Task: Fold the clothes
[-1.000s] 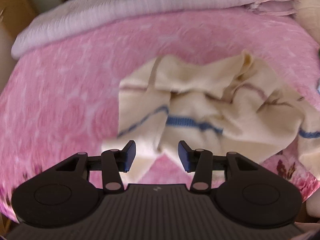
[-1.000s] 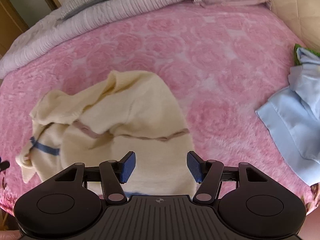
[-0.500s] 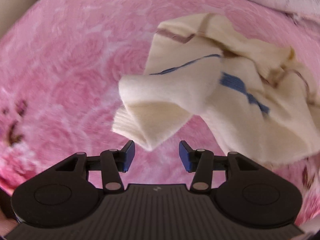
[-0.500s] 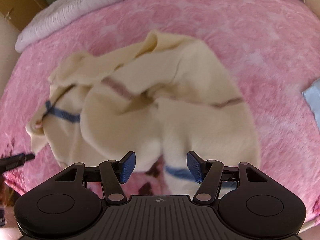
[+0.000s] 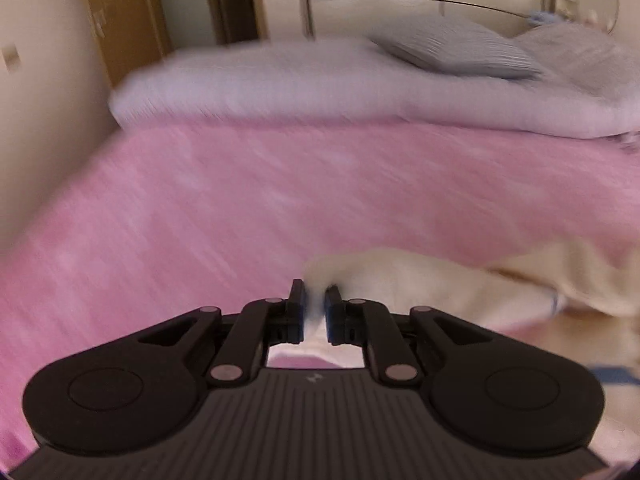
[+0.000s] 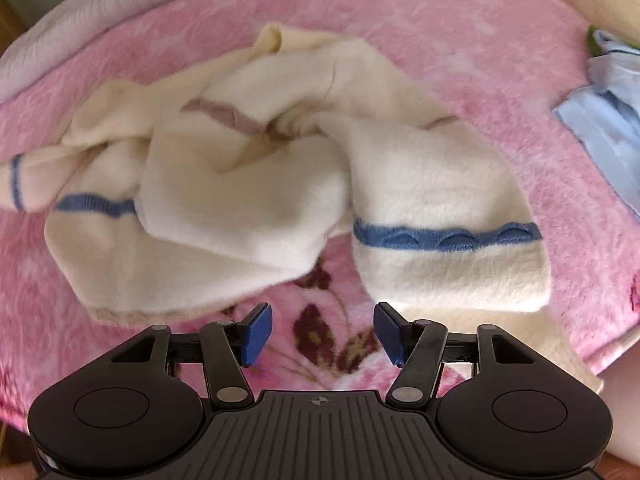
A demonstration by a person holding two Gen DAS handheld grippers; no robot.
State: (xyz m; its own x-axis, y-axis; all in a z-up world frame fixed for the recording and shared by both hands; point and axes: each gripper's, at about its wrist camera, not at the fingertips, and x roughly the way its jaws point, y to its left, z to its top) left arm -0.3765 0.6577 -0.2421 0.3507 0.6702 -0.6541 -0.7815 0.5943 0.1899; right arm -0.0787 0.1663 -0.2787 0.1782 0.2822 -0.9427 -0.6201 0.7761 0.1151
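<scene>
The cream sweater (image 6: 280, 184) is lying crumpled on the pink blanket (image 6: 460, 40) that is covering the bed, its blue stripes and a brownish stripe showing across the folds. One blue-striped cuffed end is resting near the bed's front edge, just ahead of the right gripper (image 6: 323, 334), and another part is stretching off toward the left edge of that view. In the left wrist view, which is blurring heavily, the same sweater (image 5: 420, 276) is trailing off to the right from the left gripper (image 5: 314, 306). The left gripper's jaws have just been closing and are now pinching an end of the cream fabric between the blue pads, so it is grasping the sweater. The right gripper is hanging above the flower-patterned part of the blanket with its jaws standing apart and nothing between them, the pads clear of the sweater. A light blue garment (image 6: 604, 128) is lying at the right side of the bed, well apart from the sweater. Farther back a white quilt (image 5: 320, 80) is lying along the head of the bed, with a grey pillow (image 5: 452, 48) sitting on it
</scene>
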